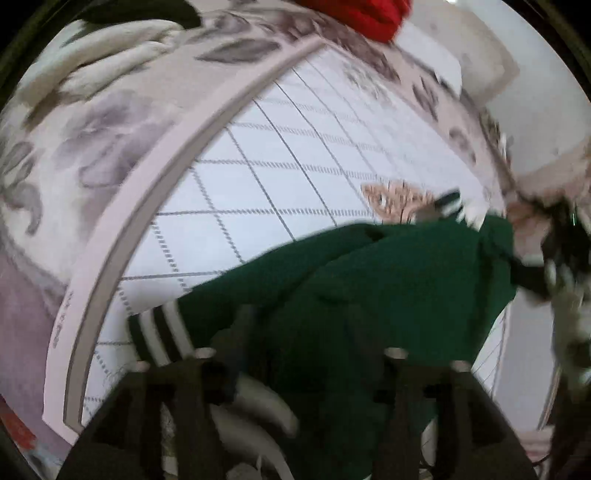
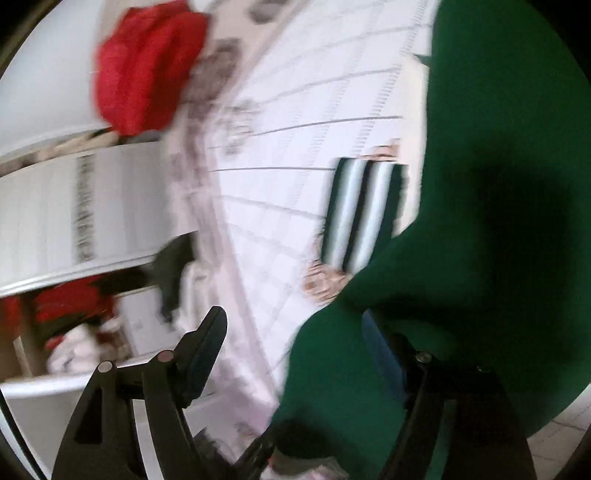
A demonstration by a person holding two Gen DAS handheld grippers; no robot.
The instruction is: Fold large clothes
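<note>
Checked white bedding (image 1: 295, 155) with a floral border (image 1: 92, 122) is spread beneath the work, and a red garment (image 1: 362, 14) is seen at the far edge of the bed. A dark green sweater (image 1: 351, 277) with black-and-white striped cuffs is draped across the bed and partly lifted; one cuff (image 1: 159, 336) is seen low in the left view, just beside the left gripper (image 1: 295, 369). Green cloth is bunched over and between that gripper's fingers, but blur hides the tips, so whether cloth is pinched cannot be told.

In the right view the right gripper (image 2: 295, 332) is shown with its fingers spread wide. One finger (image 2: 207, 343) stands bare over the bedding, while the other is pressed against or tucked behind the sweater (image 2: 480, 184); nothing is clamped. A second cuff (image 2: 362, 210) is seen hanging flat against the bedding further off.

Both views are smeared by motion. Judged from this, the main risk is that the sweater is carried on one uncertain hold: with the right fingers apart, the cloth could slide off, and the fold could collapse into a heap. A loose sleeve could also be trapped inside the fold, leaving it lopsided, or the bedding could be caught along with the cloth if the right fingers are closed low.
</note>
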